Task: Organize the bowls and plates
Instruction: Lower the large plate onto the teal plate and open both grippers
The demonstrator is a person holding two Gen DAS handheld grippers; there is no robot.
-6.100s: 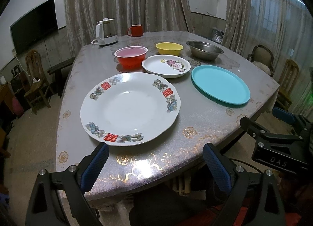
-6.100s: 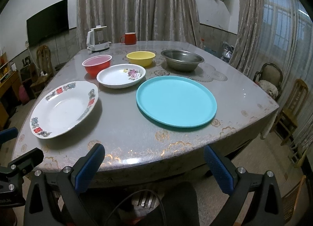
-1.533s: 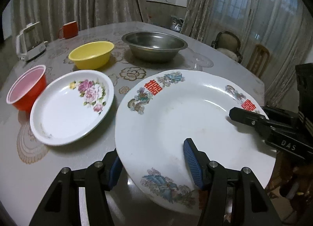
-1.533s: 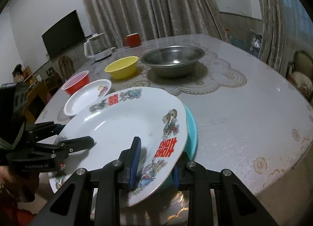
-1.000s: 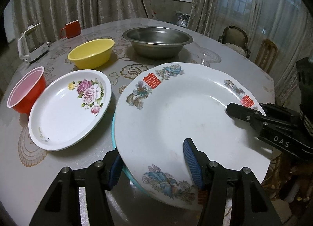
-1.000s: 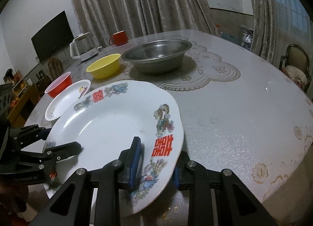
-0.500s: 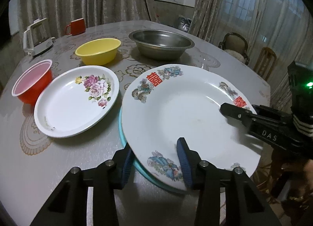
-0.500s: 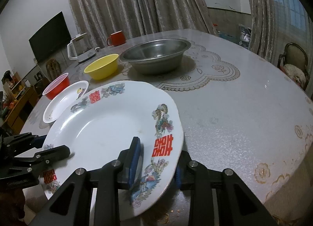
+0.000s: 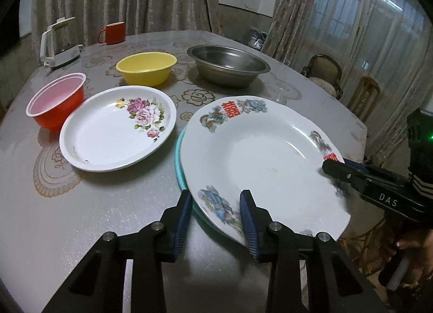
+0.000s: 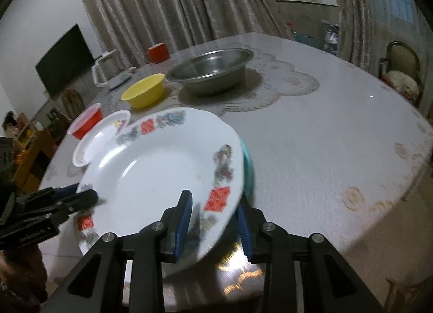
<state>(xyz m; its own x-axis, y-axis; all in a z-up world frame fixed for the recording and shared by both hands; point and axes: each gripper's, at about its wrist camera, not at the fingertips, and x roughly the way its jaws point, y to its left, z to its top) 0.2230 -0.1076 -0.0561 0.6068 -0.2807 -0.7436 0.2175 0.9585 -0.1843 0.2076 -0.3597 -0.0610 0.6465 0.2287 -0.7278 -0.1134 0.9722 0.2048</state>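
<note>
A curtained room holds a round desk [image 9: 81, 218]. At its near edge the left tool [image 9: 215, 213] is closing around the big plate's [image 9: 259, 156] rim; the right tool [image 10: 213, 221] grips the opposite rim. The plate sits on a mostly hidden teal plate [image 9: 180, 167]. The flower plate [image 9: 116, 131] and three bowls behind remain unstacked.
</note>
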